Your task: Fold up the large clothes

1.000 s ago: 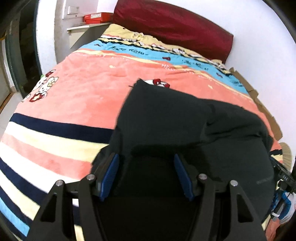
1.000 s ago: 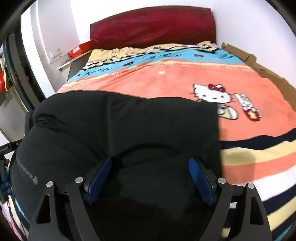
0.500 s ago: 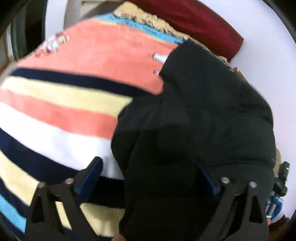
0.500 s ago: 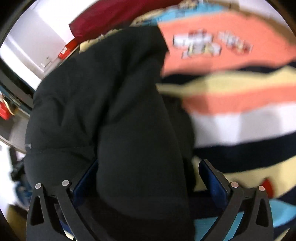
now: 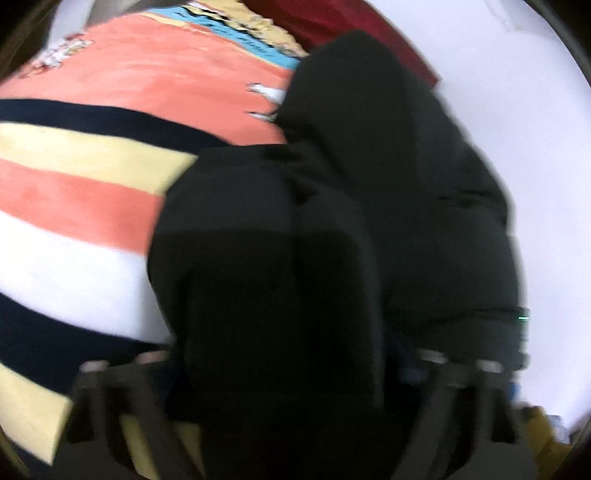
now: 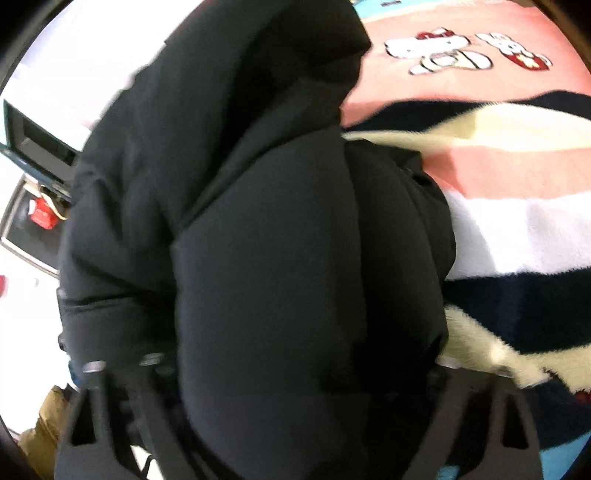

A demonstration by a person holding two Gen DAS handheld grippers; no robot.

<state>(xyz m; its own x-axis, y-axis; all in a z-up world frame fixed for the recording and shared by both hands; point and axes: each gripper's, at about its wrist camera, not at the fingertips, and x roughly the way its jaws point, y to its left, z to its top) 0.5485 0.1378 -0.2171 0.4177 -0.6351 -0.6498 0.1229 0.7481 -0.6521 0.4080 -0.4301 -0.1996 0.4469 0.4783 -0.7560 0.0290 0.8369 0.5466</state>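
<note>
While both views are smeared by motion, this much reads, from my fingers outward:

Left gripper (image 5: pixel 284 369): padded black cloth fills the gap between my fingers and hides the pads; the frame arms stand wide apart, but whether the pads are pinching the cloth or only surrounding it, I cannot tell.

Right gripper (image 6: pixel 295 369): the same here; a fat roll of cloth sits between the fingers, tips buried, grip not readable.

Jacket (image 5: pixel 388 206): bunched and partly lifted in front of both cameras, its far end rising toward the headboard (image 5: pixel 369 29); its lower folds seem to rest on the blanket (image 5: pixel 92 206), roughly mid-bed, though the blur leaves contact uncertain.

Handling, my guess: a puffy quilted coat, soft and springy, light for its bulk, with a smooth shell that may slide under the pads. It will puff back open after a fold, so it wants pressing flat.

Where to hold, my guess: a seam, hem or doubled edge, thin enough to pinch, not the thick middle of a roll.

Pose: both grippers point forward and down over the bed, side by side, the left one nearer the wall (image 5: pixel 517 110), each tilted, judging by the slanted stripes.

Blanket beyond: cartoon cats (image 6: pixel 443 51) lie clear of the jacket, to its right in the right view.
</note>
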